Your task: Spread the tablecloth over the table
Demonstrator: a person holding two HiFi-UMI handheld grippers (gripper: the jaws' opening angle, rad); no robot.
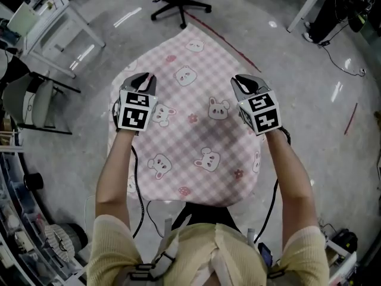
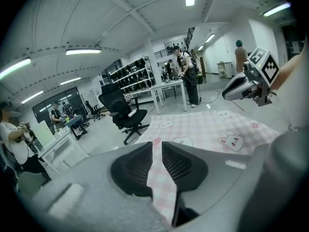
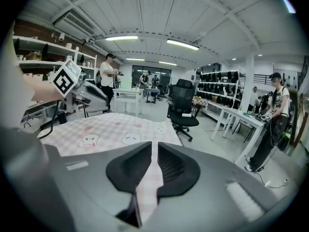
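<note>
Left gripper [image 1: 143,77] and right gripper [image 1: 242,80] each pinch the pink checked animal-print fabric tablecloth [image 1: 199,103]; an uneven pull could slip an edge free.

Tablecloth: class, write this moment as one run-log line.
left gripper: shut on tablecloth | right gripper: shut on tablecloth | tablecloth: stretched between both

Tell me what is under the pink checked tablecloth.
Only grey floor shows around the tablecloth, which the left gripper and right gripper pinch. Anything beneath, table included, is covered.
</note>
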